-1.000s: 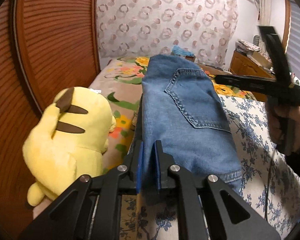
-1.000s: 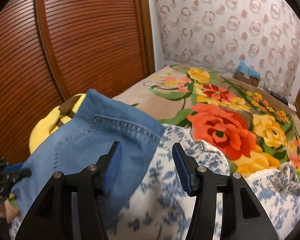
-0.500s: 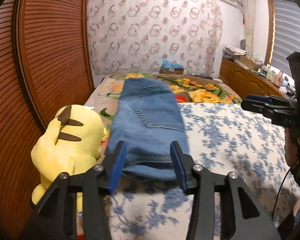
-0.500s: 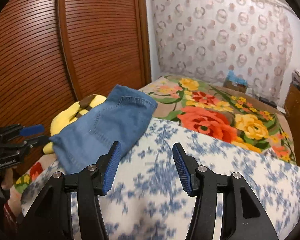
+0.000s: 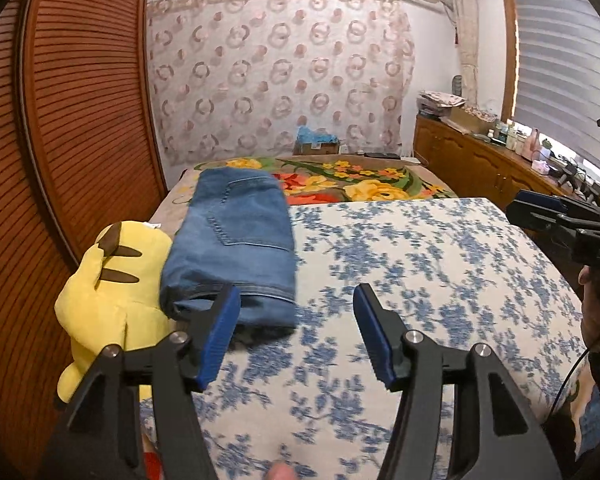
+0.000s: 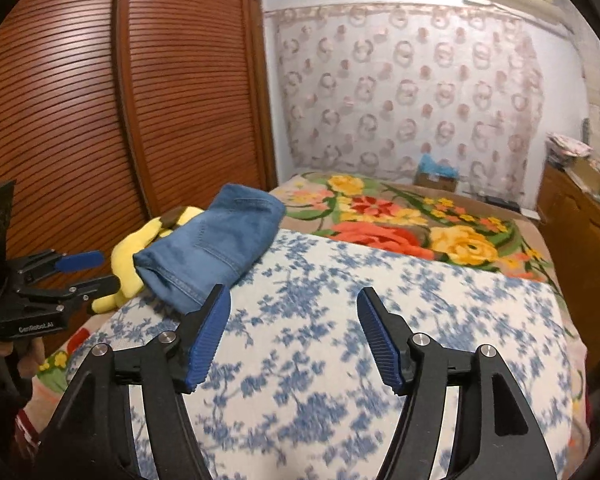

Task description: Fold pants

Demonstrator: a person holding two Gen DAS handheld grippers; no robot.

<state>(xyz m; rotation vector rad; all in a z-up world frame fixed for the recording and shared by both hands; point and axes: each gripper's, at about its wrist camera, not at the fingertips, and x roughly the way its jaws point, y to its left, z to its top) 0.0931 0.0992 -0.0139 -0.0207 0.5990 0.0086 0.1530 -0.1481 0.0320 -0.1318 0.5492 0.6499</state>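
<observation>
**Folded jeans lie on the bed, both tools clear of them**

The jeans [image 5: 236,240] rest as a thick folded bundle at the bed's [image 5: 420,248] left edge, touching the yellow plush toy [image 5: 104,292]. The left tool [image 5: 296,332] and right tool [image 6: 294,334] have just been opening, and both stand apart with nothing between their pads. Denim of this kind looks heavy, soft and limp, not slippery; a further fold would probably go best by pinching through all layers at the near hem corners.

Folded jeans [image 6: 216,236] beside yellow plush [image 6: 140,248]
</observation>
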